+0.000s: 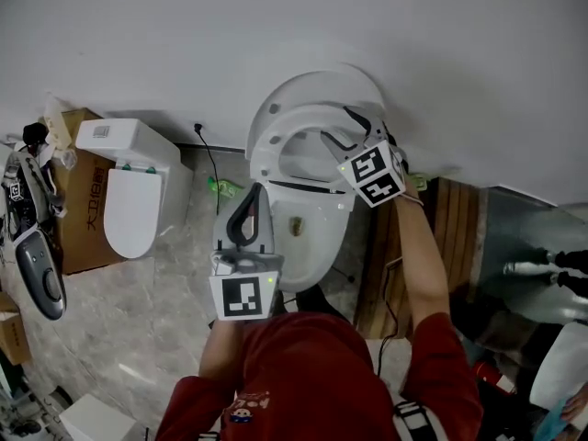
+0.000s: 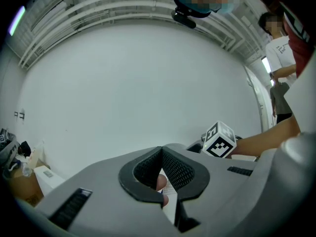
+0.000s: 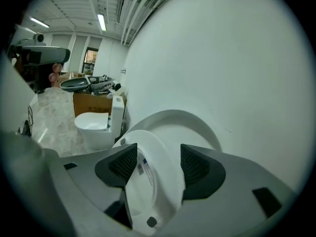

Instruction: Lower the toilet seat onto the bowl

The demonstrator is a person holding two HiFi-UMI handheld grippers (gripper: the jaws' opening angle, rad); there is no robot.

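The white toilet stands against the wall with its lid [image 1: 326,83] upright. Its seat [image 1: 272,147] is tilted forward off the lid, above the bowl [image 1: 310,239]. My right gripper [image 1: 338,127] is at the seat's right side, open, with the seat rim between its jaws. In the right gripper view the seat [image 3: 154,177] runs between the two pads of the right gripper [image 3: 157,164], with the lid [image 3: 185,126] behind it. My left gripper [image 1: 250,200] is shut and empty, hanging over the bowl's front left. In its own view the left gripper [image 2: 161,152] points at the bare wall.
A second white toilet [image 1: 133,191] stands at the left beside a cardboard box [image 1: 81,205]. Wooden slats [image 1: 459,246] lie on the floor right of the bowl. A black cable [image 1: 211,159] runs down the wall. Another person [image 2: 279,63] stands at the right.
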